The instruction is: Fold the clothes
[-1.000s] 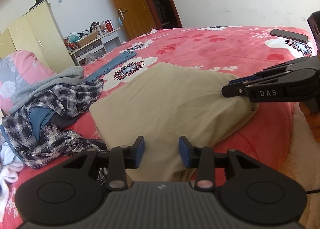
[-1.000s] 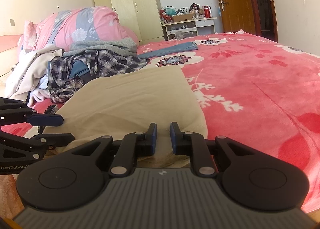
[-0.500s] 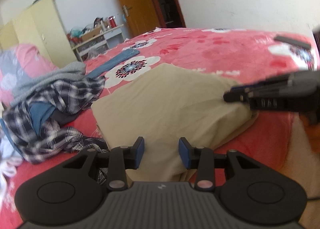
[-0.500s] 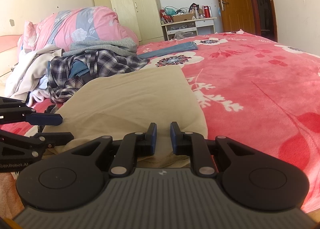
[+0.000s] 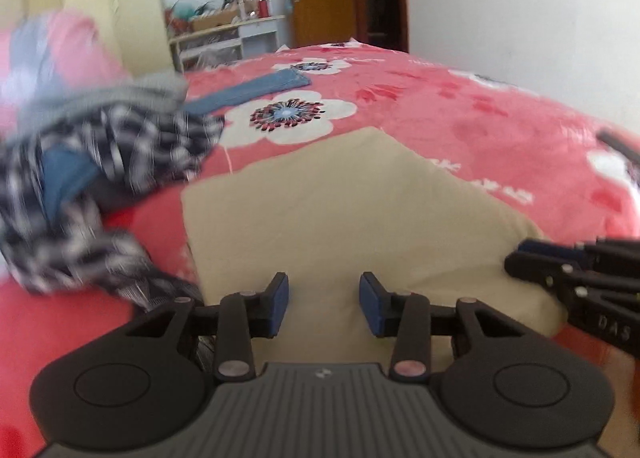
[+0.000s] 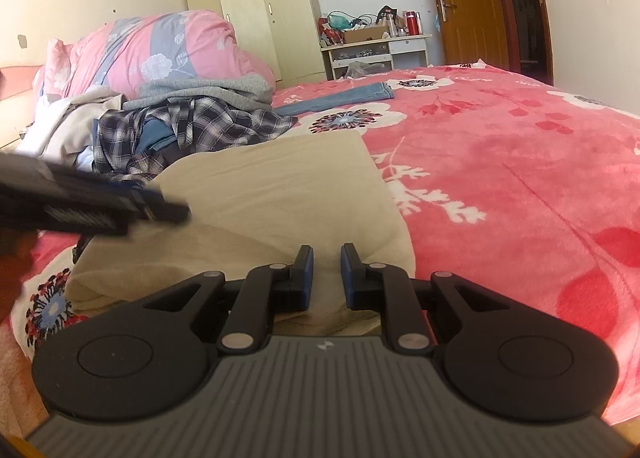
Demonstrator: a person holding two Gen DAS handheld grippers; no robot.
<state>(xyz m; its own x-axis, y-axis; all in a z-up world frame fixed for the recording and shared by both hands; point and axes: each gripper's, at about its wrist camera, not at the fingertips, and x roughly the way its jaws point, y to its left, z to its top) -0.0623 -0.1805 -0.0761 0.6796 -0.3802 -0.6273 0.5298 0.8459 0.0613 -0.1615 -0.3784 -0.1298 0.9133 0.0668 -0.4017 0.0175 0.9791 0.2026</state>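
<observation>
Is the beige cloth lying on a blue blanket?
No, the beige cloth lies on a pink blanket with a flower pattern.

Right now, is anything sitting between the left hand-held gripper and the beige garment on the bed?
Nothing visible. The left hand-held gripper is open right at the near edge of the beige garment, with only cloth ahead. The plaid shirt pile lies off to the left and the right hand-held gripper is at the garment's right corner.

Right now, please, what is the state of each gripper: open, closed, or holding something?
Left gripper: open, holding nothing, over the beige garment.
Right gripper: jaws slightly apart; a grip on the garment cannot be told.
</observation>
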